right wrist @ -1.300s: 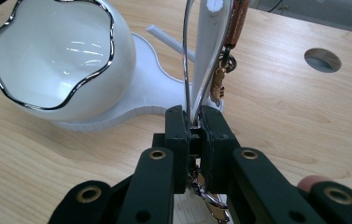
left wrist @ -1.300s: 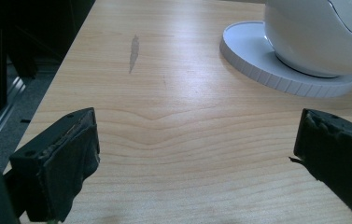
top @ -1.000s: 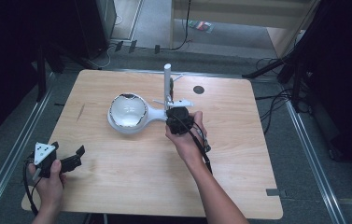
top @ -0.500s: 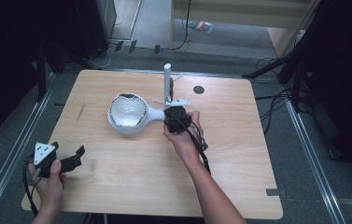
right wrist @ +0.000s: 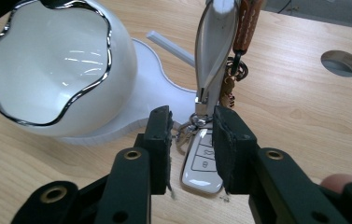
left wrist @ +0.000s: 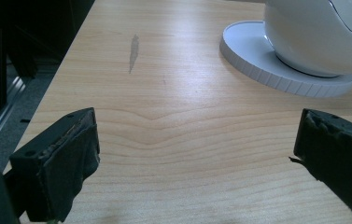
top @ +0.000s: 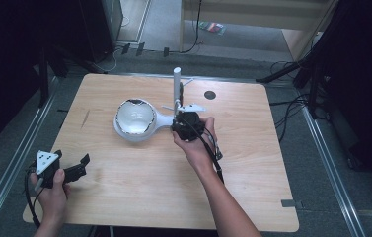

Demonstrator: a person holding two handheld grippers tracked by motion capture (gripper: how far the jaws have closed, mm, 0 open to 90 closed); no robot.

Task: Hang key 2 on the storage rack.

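White car key fob (right wrist: 202, 164) lies on the wooden table (top: 252, 163) just below the right gripper (right wrist: 192, 128), between its jaws, which have just been opening and stand slightly apart, clear of it, beside the white stand (right wrist: 152, 91).

- The left tongs (top: 77, 167) sit in the person's left hand (top: 50, 185) at the near left corner of the desk (top: 252, 197), jaws spread wide with nothing between them.
- The right tongs (right wrist: 192, 133) reach forward from the right hand (top: 197, 143) with the forearm stretched over the desk's middle.
- Their jaws have just been opening and stand slightly parted around a key fob (right wrist: 202, 163), pads not pressing it.
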